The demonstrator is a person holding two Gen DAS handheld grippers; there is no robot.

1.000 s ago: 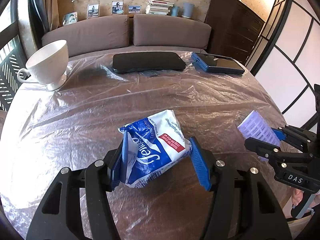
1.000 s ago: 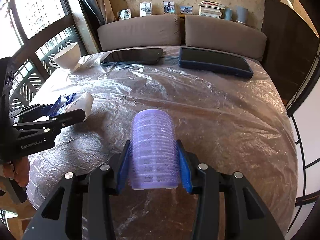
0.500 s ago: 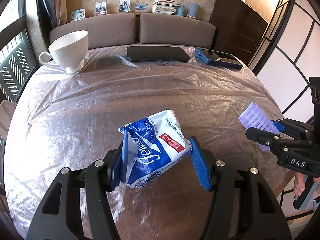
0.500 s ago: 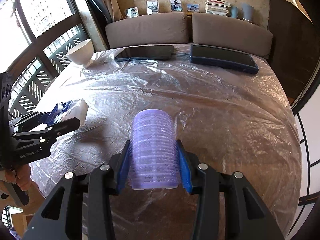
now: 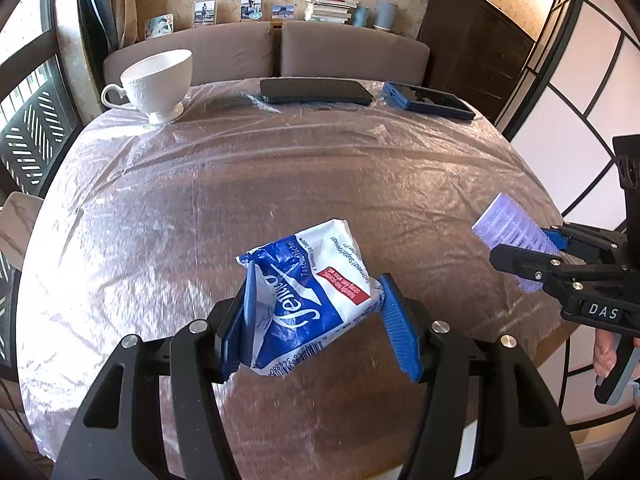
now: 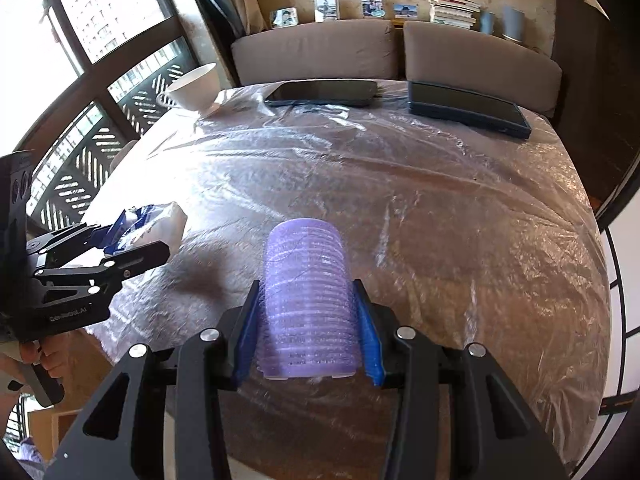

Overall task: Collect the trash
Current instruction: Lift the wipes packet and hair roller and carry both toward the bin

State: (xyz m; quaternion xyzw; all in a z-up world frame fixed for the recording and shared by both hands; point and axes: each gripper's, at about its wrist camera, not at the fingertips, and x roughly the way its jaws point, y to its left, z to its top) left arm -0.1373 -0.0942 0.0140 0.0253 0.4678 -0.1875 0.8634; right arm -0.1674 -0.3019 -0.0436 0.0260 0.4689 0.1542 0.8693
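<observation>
A crumpled blue and white tissue packet [image 5: 316,296] hangs above the table, pinched between the blue pads of my left gripper [image 5: 316,320]. In the right wrist view the same packet [image 6: 156,220] shows at the left, held in the left gripper [image 6: 132,240]. A ribbed purple roller [image 6: 307,312] is clamped lengthwise in my right gripper [image 6: 307,332]. The left wrist view shows that purple roller [image 5: 512,240] at the right edge, in the right gripper [image 5: 532,252]. Both loads are lifted off the plastic-covered round table [image 5: 280,184].
At the table's far side stand a white cup [image 5: 160,80], a black phone [image 5: 316,91] and a blue-cased device [image 5: 428,100]. A brown sofa [image 5: 264,52] and a dark cabinet [image 5: 476,36] lie behind. A window railing [image 6: 80,152] is at the left.
Both grippers have drawn back toward the table's near edge with their loads, so the cup, phone and sofa look farther away. Neither grip has changed.
</observation>
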